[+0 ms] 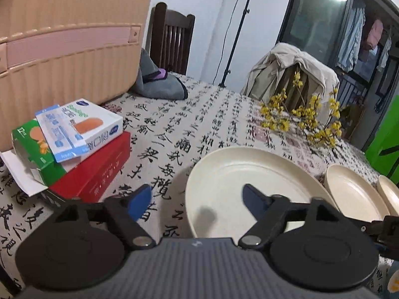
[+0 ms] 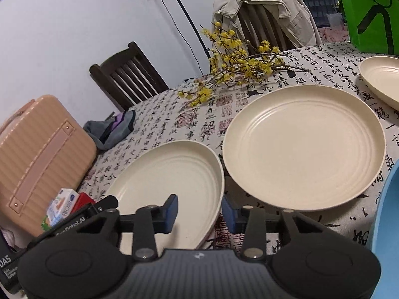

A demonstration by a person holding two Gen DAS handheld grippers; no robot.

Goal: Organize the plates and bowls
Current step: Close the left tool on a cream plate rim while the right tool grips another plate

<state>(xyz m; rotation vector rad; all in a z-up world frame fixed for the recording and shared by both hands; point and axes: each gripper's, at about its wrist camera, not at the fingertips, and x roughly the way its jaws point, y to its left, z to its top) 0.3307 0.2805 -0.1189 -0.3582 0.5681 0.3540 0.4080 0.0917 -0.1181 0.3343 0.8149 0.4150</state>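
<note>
Right wrist, tongs straddling plate rim

On the black arm of the left gripper, at eight o'clock in the right wrist view, pale lettering ends in "Robot.AI". A black label at the left edge reads "DAS". The green bag at one o'clock shows "mucu", cut off. The tablecloth carries black calligraphy.

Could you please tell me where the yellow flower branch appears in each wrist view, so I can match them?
Left wrist: yellow flower branch upper right, beyond the large plate.
Right wrist: it lies at top centre.
Shared landmark: jacket-draped chair behind it.
</note>
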